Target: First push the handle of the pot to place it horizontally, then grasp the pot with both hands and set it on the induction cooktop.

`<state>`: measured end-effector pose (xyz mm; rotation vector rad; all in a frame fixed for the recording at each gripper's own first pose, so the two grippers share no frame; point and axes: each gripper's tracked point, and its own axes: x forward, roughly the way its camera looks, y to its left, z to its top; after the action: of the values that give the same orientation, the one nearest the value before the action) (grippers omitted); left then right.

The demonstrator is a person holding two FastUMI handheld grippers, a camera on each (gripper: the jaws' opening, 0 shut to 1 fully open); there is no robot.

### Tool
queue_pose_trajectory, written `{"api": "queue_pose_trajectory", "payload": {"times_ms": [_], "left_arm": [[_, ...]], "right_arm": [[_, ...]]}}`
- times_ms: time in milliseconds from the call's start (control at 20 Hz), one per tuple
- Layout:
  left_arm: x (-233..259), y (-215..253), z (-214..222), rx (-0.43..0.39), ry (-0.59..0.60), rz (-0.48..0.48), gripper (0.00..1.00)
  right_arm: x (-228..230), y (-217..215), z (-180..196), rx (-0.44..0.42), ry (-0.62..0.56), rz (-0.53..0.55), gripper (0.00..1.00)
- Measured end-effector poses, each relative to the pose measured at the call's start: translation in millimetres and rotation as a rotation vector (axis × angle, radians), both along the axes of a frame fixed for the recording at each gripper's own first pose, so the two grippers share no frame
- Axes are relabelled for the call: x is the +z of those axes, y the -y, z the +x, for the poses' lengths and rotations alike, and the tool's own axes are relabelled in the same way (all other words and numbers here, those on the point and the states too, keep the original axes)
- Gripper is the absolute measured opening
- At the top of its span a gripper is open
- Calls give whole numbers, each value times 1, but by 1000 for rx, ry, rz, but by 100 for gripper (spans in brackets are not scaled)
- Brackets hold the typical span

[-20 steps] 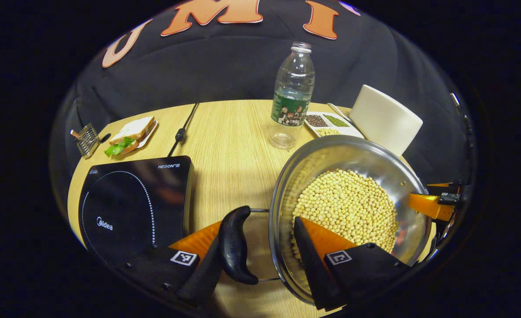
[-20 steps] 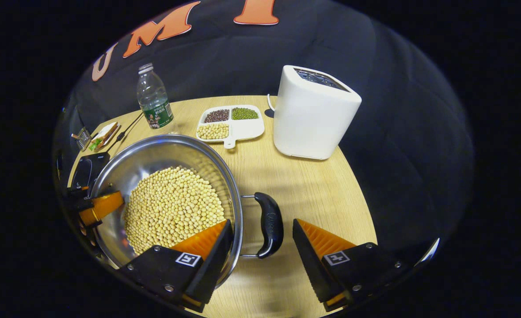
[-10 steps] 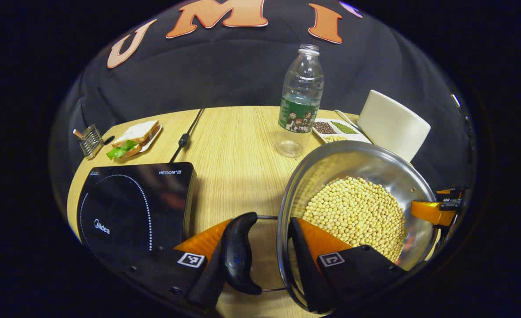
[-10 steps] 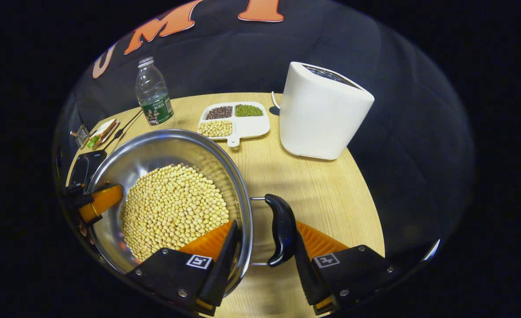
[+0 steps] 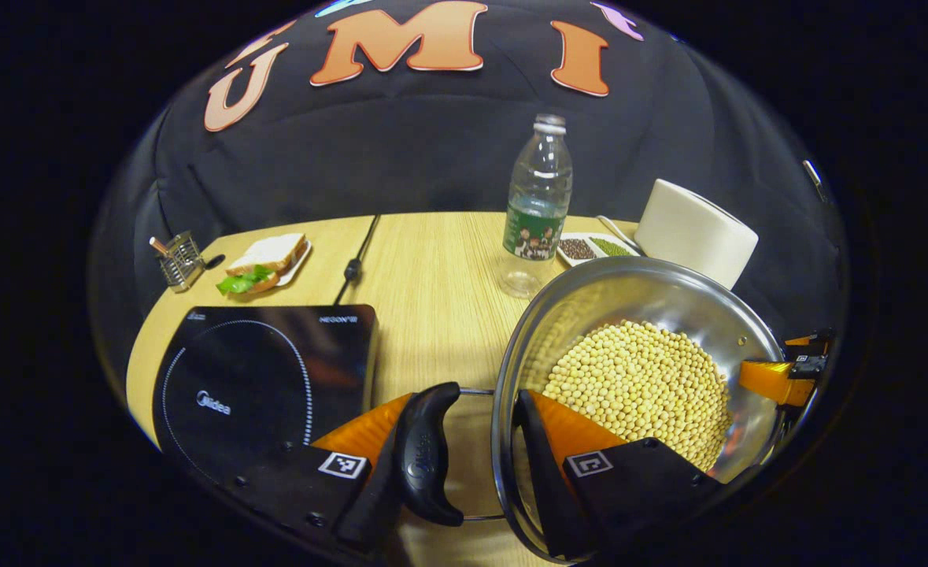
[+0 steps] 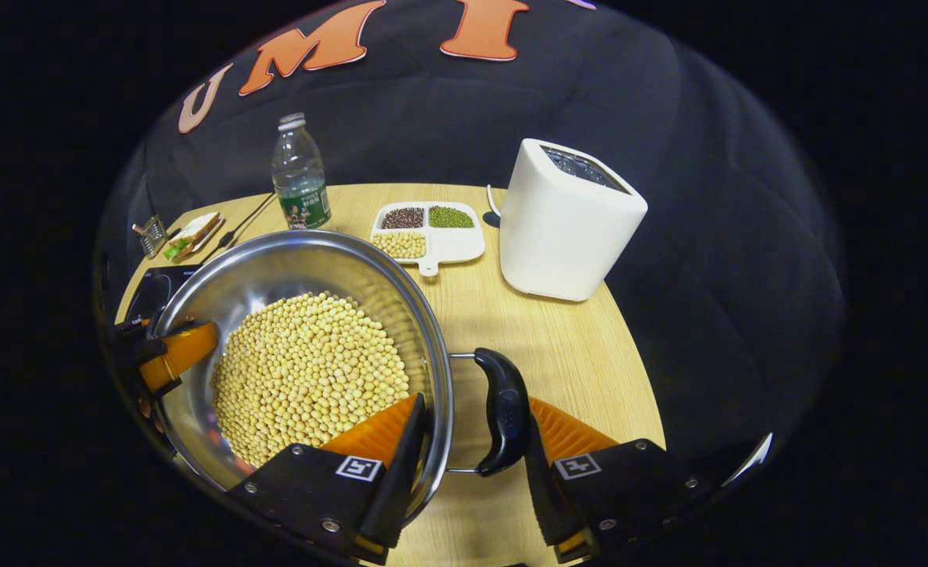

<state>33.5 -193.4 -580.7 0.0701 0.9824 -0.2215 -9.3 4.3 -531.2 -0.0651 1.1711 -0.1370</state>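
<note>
A steel pot (image 5: 629,272) full of soybeans (image 5: 637,378) has a black loop handle on each side. My left gripper (image 5: 467,465) is shut across the near handle (image 5: 424,453) and the pot wall, one finger outside the handle, the other inside the pot. In the right gripper view my right gripper (image 6: 471,457) is shut the same way on the opposite handle (image 6: 503,409) and the pot (image 6: 298,252) wall. The black induction cooktop (image 5: 259,370) lies left of the pot, a strip of bare table between them. The right gripper's finger (image 5: 774,376) shows at the pot's far side.
Behind the pot stand a water bottle (image 5: 537,209), a divided dish of beans (image 6: 432,232) and a white toaster (image 6: 570,220). A sandwich on a plate (image 5: 267,260), a small wire basket (image 5: 176,260) and the cooktop's cord (image 5: 353,264) lie at the far left.
Both grippers closed onto the pot's handles and walls. Since then both views have shifted while the pot stays fixed between the fingers; the table and cooktop have slid slightly in view.
</note>
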Motion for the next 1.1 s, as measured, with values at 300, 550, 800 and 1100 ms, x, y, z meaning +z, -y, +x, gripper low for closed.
{"api": "queue_pose_trajectory", "payload": {"times_ms": [300,550,800,1100], "left_arm": [[38,-27,1,7,42,10,75],[67,-64,-3,21,60,25,77],[101,-114,-1,65,99,66,77],[125,-176,-7,153,126,110,77]], "right_arm": [[39,-12,-5,13,38,23,65],[56,-42,0,51,73,41,65],[80,-97,10,107,103,79,60],[84,-156,20,172,114,127,65]]}}
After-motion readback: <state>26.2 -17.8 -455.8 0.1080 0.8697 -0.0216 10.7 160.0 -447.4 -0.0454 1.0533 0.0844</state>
